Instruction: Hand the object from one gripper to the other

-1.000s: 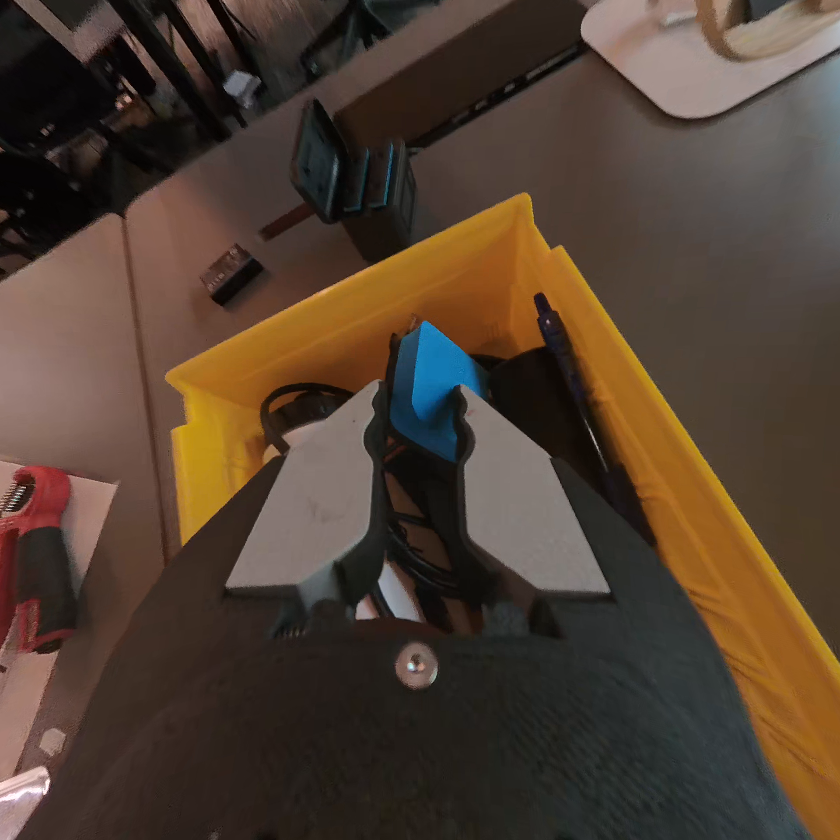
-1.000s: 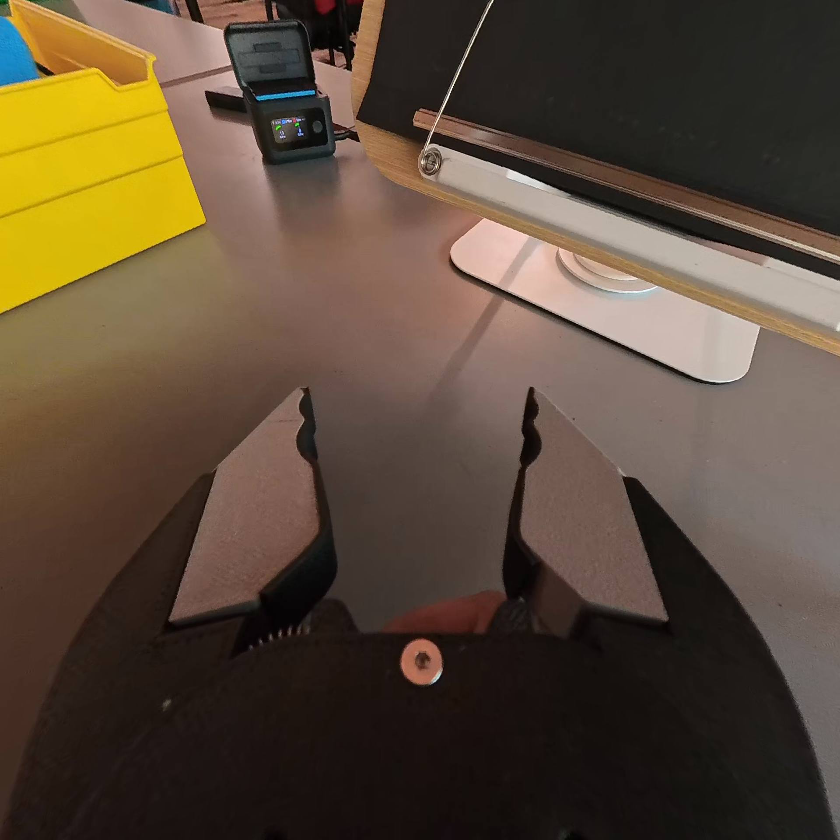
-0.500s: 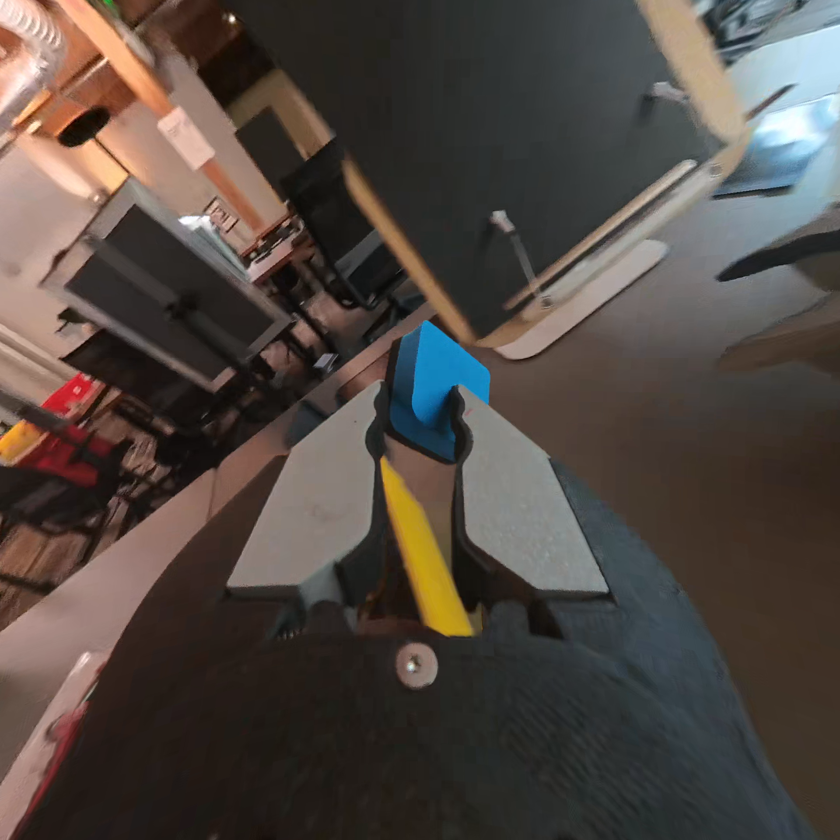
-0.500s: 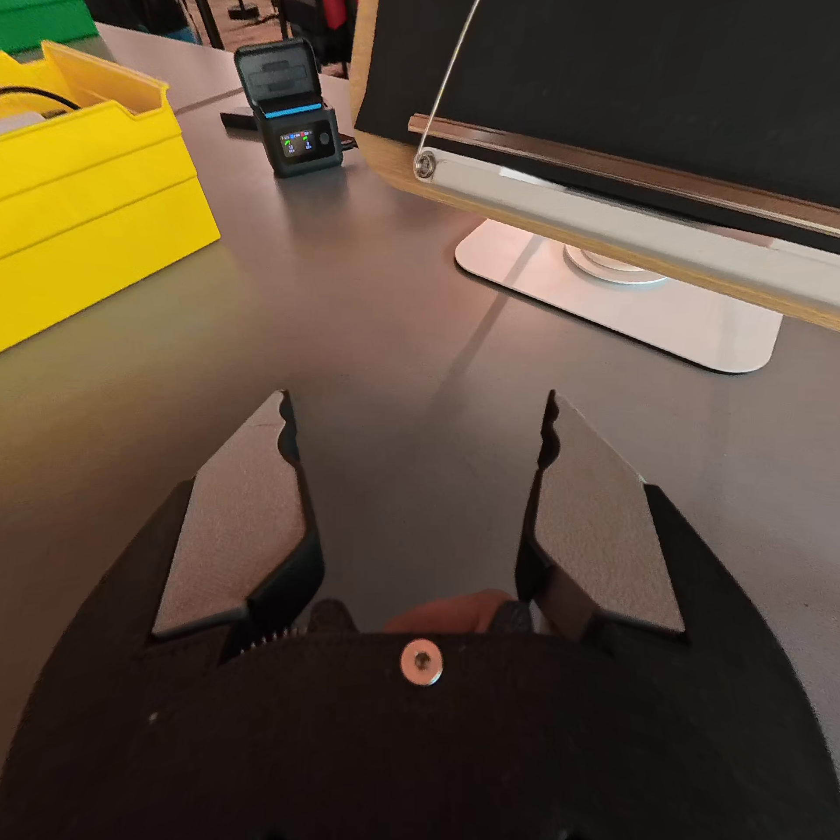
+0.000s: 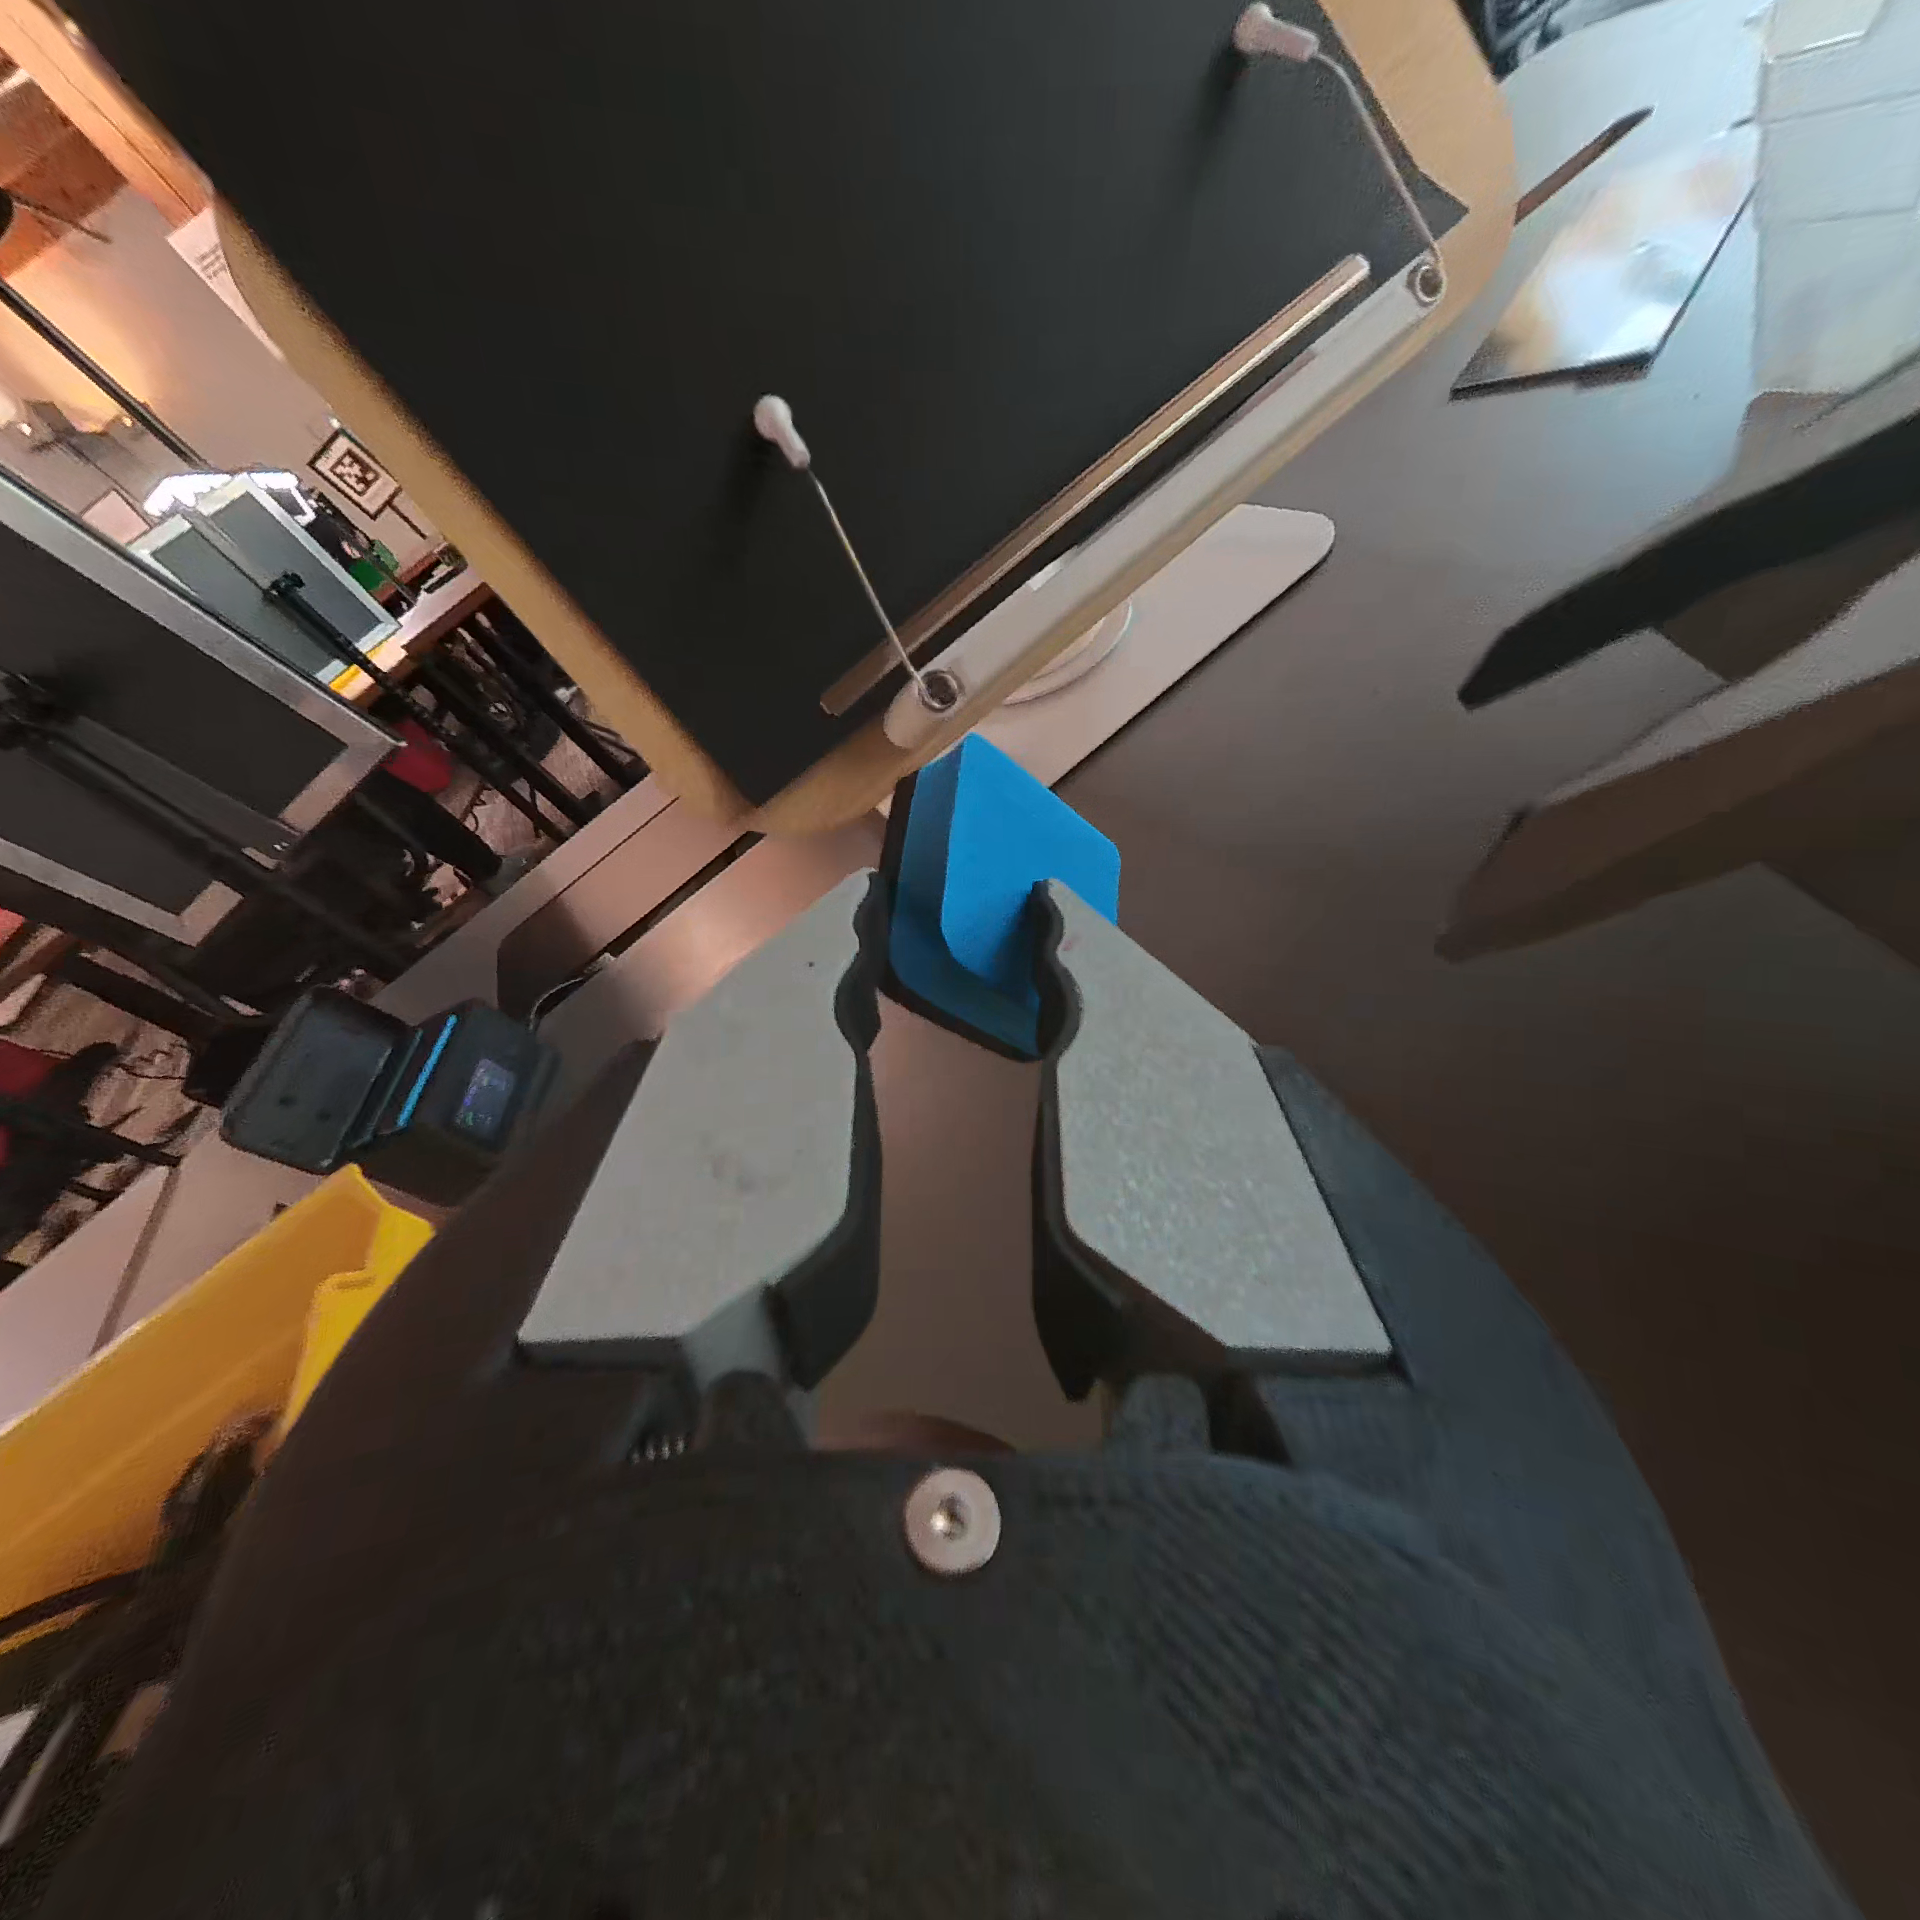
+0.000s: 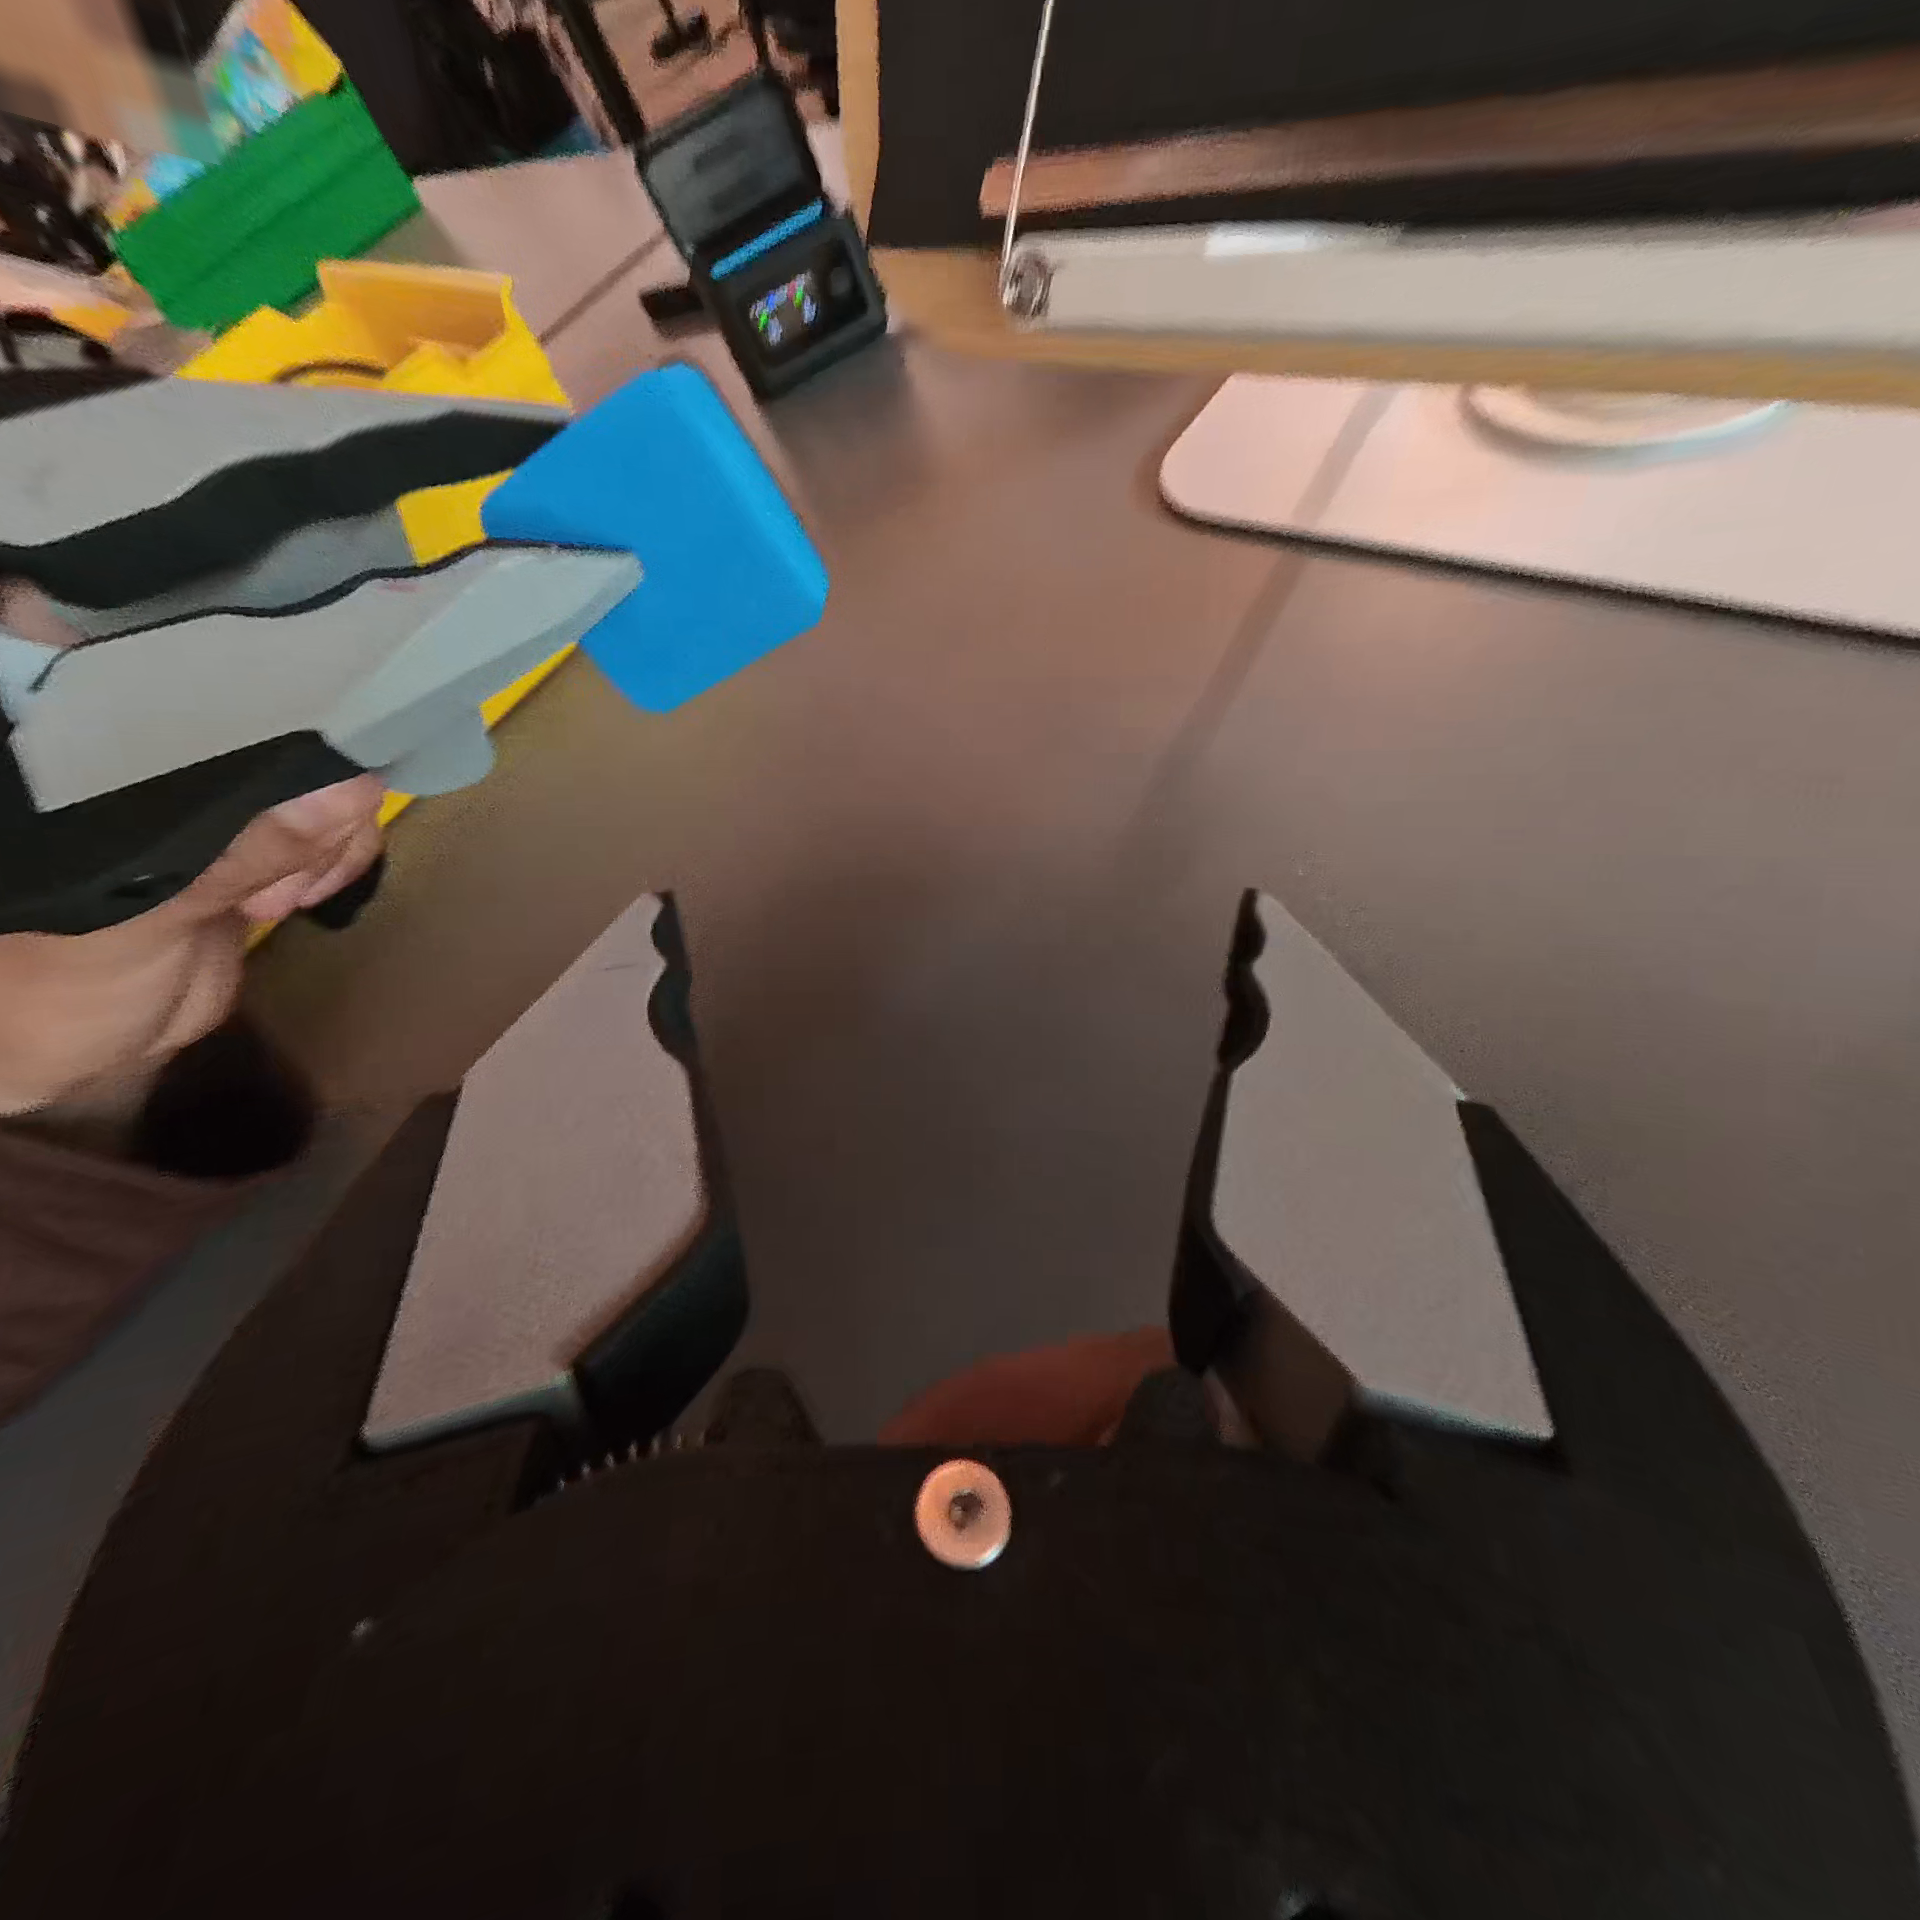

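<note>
Left claw [image 5: 951, 935] swung from yellow bin [image 6: 457, 343] toward spread, empty right claw [image 6: 954, 935], pinching blue block [image 6: 665, 530], block's lower end hidden, right view blurred

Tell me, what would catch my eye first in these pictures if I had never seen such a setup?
Most striking is the bright blue block, pinched in the left gripper and held in the air above the dark table. Facing it, the right gripper is wide open with nothing between its fingers. Behind them stand a yellow bin at the left and a large black board on a pale stand.
</note>
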`<state>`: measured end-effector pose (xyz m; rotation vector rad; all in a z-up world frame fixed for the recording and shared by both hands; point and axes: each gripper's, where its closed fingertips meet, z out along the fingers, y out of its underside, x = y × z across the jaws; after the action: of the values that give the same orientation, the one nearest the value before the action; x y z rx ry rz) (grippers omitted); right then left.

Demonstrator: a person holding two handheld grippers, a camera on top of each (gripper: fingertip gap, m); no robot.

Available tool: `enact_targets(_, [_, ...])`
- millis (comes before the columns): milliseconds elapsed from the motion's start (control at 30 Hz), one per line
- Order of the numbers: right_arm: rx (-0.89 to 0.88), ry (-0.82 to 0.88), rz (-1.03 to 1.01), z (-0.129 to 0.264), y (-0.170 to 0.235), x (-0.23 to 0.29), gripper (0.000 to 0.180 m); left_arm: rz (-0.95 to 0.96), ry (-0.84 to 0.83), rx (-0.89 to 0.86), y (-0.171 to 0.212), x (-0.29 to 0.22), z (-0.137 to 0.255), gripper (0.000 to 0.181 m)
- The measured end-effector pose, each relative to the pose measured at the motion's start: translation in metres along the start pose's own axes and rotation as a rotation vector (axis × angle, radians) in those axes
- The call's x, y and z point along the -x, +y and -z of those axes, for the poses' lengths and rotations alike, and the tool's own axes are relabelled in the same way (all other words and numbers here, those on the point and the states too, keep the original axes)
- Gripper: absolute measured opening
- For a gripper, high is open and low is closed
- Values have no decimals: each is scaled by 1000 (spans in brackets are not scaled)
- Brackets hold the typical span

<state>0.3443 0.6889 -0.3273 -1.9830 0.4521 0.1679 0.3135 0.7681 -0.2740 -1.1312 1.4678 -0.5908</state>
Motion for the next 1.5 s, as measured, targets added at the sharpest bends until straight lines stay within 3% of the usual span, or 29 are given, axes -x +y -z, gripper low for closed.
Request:
enact_targets(67, [50, -4, -30, 2, 6, 5, 93, 26, 16, -6, 5, 0, -1, 23])
enact_targets(367, [-44, -30, -24, 20, -4, 27, 98, 135, 59, -17, 15, 10, 5, 24])
enact_targets(533, [8, 6, -72, 18, 12, 7, 114, 139, 61, -16, 17, 10, 4, 24])
enact_targets(800, [33, 275, 54, 46, 22, -42, 101, 124, 61, -25, 14, 7, 5, 24])
enact_targets(967, [-16, 95, 25, 46, 22, -18, 104, 136, 73, -35, 12, 6, 6, 24])
enact_targets(1033, [-72, 141, 43, 49, 13, -20, 97, 128, 72, -39, 10, 5, 6, 24])
enact_targets(1133, [11, 141, 142, 50, 21, -7, 95, 117, 69, -36, 11, 5, 6, 24])
enact_targets(1233, [-13, 147, 190, 52, 17, 1, 81, 118, 70, -36, 11, 5, 6, 24])
enact_targets(1333, [-12, 229, 118, 48, 18, -19, 94, 121, 77, -38, 11, 3, 6, 24])
enact_targets(1500, [20, 185, 66, 40, 27, -19, 91, 108, 133, -63, 5, -10, 6, 24])
